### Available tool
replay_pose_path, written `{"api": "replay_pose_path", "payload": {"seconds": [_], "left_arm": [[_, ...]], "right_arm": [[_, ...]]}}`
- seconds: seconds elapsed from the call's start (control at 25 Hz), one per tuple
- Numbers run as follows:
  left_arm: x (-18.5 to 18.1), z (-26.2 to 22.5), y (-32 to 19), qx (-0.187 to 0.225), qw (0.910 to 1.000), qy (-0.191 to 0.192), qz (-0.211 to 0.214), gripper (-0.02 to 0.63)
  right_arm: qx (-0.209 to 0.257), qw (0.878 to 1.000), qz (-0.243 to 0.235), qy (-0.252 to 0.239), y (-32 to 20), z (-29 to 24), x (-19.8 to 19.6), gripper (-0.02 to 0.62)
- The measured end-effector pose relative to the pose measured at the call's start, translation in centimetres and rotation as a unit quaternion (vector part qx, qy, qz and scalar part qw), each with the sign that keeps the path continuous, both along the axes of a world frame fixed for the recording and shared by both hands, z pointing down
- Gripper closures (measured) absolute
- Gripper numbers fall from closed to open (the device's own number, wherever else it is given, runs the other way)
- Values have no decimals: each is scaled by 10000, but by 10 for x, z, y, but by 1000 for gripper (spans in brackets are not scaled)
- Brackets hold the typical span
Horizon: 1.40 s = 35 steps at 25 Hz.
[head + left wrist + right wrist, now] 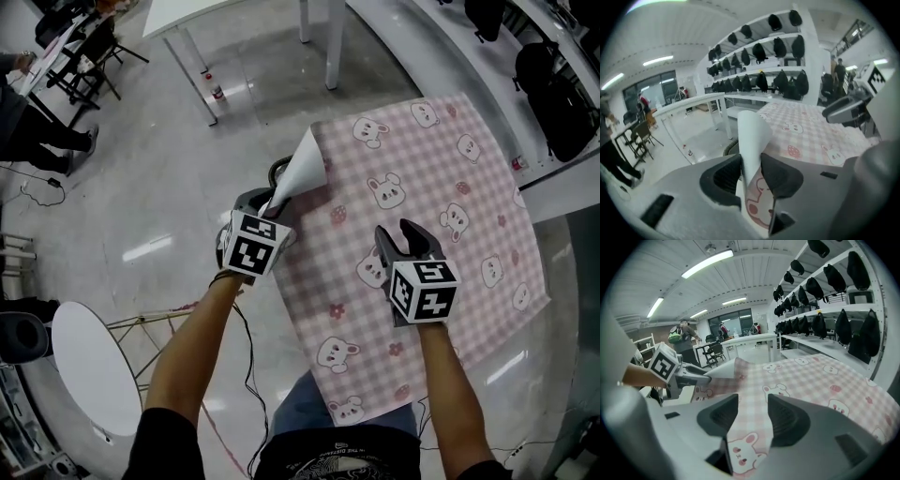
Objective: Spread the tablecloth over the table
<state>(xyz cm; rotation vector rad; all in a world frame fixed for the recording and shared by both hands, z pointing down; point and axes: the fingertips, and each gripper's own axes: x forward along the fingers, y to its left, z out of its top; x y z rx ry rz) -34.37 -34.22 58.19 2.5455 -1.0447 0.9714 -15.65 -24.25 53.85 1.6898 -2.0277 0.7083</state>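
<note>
A pink checked tablecloth (441, 178) with rabbit prints lies spread over a table that it hides. Its left edge is lifted and curls up, showing the white underside (300, 173). My left gripper (272, 199) is shut on that curled edge (752, 136); in the left gripper view both pads of the left gripper (750, 171) press on the sheet. My right gripper (401, 232) hovers over the near middle of the cloth, jaws apart. In the right gripper view the tablecloth (811, 376) runs below the open right gripper (752, 420), untouched by the pads.
A white table (192, 56) stands on the shiny floor at the far left, a small bottle (217, 92) by its leg. Shelves with black bags (553, 84) line the right. Chairs (89, 61) and a person (28, 122) are far left. A white round stool (89, 366) sits near left.
</note>
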Motion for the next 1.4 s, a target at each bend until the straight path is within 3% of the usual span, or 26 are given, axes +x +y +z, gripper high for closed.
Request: {"api": "replay_pose_path", "payload": {"seconds": [0.16, 0.32, 0.44, 0.68, 1.08, 1.4], "left_arm": [[-13, 6, -14, -373, 9969, 524, -464, 491], [-23, 18, -22, -660, 9910, 834, -817, 514], [-28, 18, -24, -743, 9885, 879, -983, 491], [-27, 9, -19, -529, 9878, 868, -1176, 382], [-16, -70, 25, 30, 9873, 1070, -1174, 380], [20, -145, 76, 522, 9803, 1322, -1370, 380]], "right_arm": [[-52, 10000, -65, 20, -6, 5, -3, 393], [-88, 9998, -142, 49, -12, 8, -7, 393], [-85, 9997, -188, 89, -14, 2, -10, 393], [-38, 9996, -240, 104, -9, -2, 0, 393], [273, 9985, -476, 40, 8, -54, -4, 393], [557, 9958, -719, -113, 32, -97, 29, 393]]}}
